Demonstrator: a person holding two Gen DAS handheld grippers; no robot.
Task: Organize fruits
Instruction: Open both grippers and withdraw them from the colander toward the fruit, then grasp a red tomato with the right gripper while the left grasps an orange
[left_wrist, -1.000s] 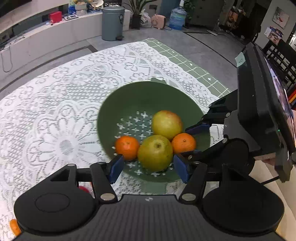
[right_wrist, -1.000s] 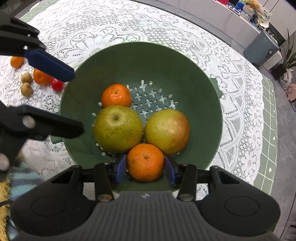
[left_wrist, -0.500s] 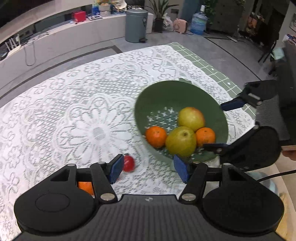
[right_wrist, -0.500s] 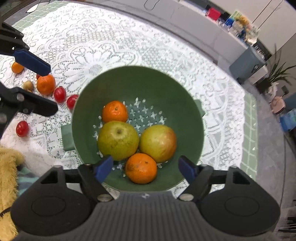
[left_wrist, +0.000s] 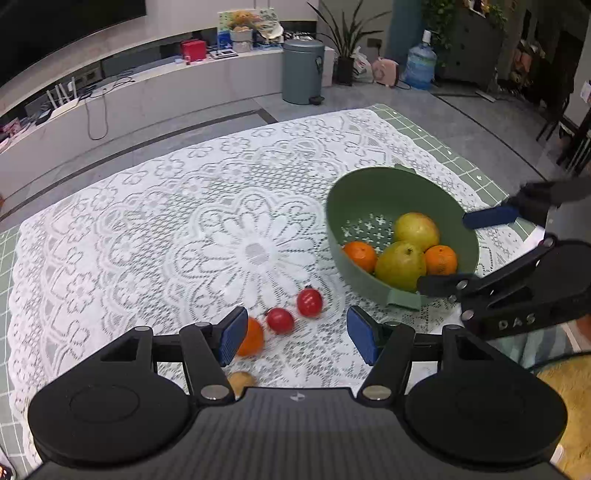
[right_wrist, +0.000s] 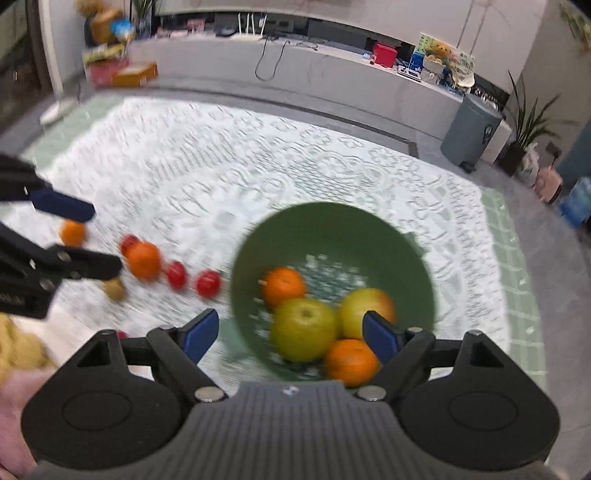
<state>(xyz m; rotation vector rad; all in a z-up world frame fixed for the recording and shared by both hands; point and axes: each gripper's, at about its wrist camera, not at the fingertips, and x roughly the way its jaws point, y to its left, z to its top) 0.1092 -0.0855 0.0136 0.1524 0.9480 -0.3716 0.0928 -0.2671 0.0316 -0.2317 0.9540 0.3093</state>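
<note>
Your left gripper (left_wrist: 297, 334) is hanging over the lace tablecloth (left_wrist: 177, 236) with its blue pads spread wide and nothing sitting between them. Just ahead of it, two small red fruits (left_wrist: 295, 308) are lying side by side on the cloth, and an orange (left_wrist: 253, 338) is resting right against the left pad, partly hidden behind it. A small brown fruit (left_wrist: 240, 380) is peeking out close under the gripper body.

Your right gripper (right_wrist: 290, 334) is also standing wide open and carrying nothing; its pads are framing the near rim of the green colander (left_wrist: 369, 184). That colander is sitting on the cloth to the right of the loose fruit, and it is holding two yellow-green apples (left_wrist: 402, 264) touching each other, with one orange (left_wrist: 360, 254) on the left of them and another orange (left_wrist: 441, 258) on the right.

In the right wrist view, heavily blurred, you are looking down on the same colander (right_wrist: 332, 229), with the loose oranges (right_wrist: 144, 258) and red fruits (right_wrist: 192, 278) strung out in a row to its left, near your left gripper's fingers (right_wrist: 62, 206). A grey bin (left_wrist: 303, 70) is standing on the floor beyond the table
</note>
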